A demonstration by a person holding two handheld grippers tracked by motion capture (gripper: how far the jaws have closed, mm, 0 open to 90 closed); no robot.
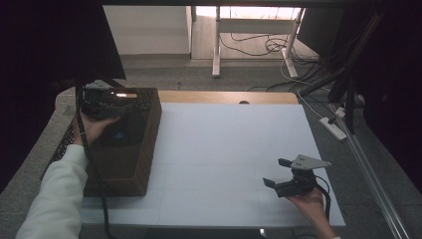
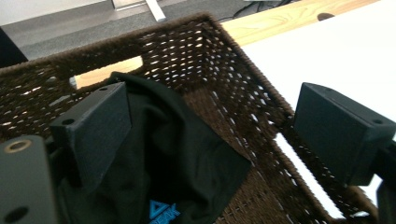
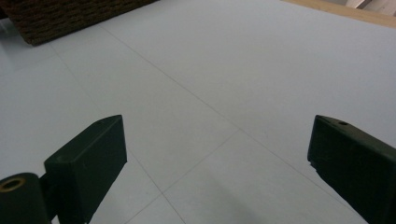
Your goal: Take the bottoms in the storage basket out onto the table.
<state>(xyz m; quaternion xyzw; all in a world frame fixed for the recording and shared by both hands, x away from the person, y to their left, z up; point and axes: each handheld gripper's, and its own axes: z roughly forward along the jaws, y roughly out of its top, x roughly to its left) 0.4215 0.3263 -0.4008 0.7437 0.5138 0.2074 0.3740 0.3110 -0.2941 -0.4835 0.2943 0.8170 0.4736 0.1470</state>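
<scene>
A dark brown wicker basket [image 1: 148,130] stands at the left edge of the white table cover [image 1: 229,144]. Inside it lies a black garment [image 2: 182,154] with a blue logo; it also shows as a dark heap, the garment [image 1: 122,133], in the high view. My left gripper [image 1: 115,106] hangs over the far end of the basket [image 2: 219,56]. In its own view the left gripper [image 2: 210,116] is open, jaws wide apart above the cloth, gripping nothing. My right gripper [image 1: 276,172] is open near the front right of the table. That right gripper [image 3: 217,144] hovers over bare white surface.
A strip of wooden tabletop [image 1: 224,96] runs along the far edge of the cover. A corner of the basket [image 3: 70,14] lies far off in the right gripper view. Beyond the table are white desk legs [image 1: 216,47], floor cables [image 1: 259,45] and a power strip [image 1: 333,128].
</scene>
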